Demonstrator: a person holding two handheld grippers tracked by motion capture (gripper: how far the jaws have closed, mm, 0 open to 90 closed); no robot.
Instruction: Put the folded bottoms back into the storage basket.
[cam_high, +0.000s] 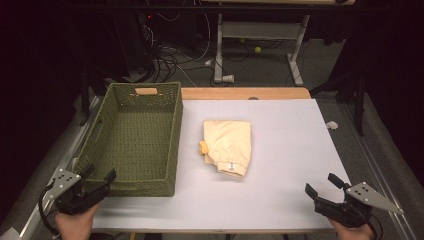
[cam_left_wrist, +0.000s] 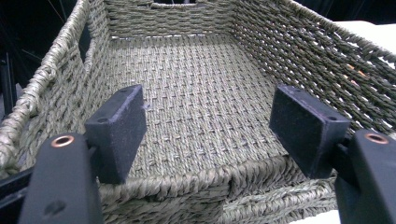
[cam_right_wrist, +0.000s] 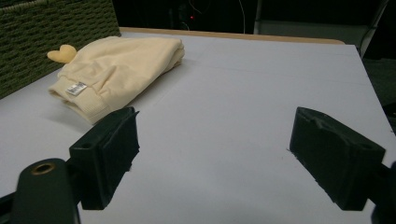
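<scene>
Bench (cam_high: 280, 165): a pale sheet covers it, with a wooden strip at the far edge; it carries the basket and the garment; both tongs sit at its near edge, one at each corner
Basket (cam_high: 131, 187): green woven, rectangular, with handle slots in its walls; it stands straight ahead of the left tongs, its near wall just past their tips; in the left gripper view (cam_left_wrist: 196, 112) the woven floor lies bare between and beyond the two pads; from the right tongs it is far off to the left, a corner of its wall (cam_right_wrist: 51, 42) showing behind the garment
Garment (cam_high: 227, 146): cream, folded, ribbed cuff with a small white label facing the near side, a yellow tab poking out on the basket side; it lies on the bench between the two tongs and farther out than both, just beside the basket's right wall but apart from it; in the right gripper view (cam_right_wrist: 121, 70) it sits ahead and left of the tongs, well apart from them
Left tongs (cam_high: 99, 176): held in a hand at the near left corner; jaws spread wide, nothing between the pads (cam_left_wrist: 119, 130)
Right tongs (cam_high: 322, 184): held in a hand at the near right corner, aimed up and left toward the garment; jaws spread wide over bare bench, pads (cam_right_wrist: 107, 154) pinching nothing
</scene>
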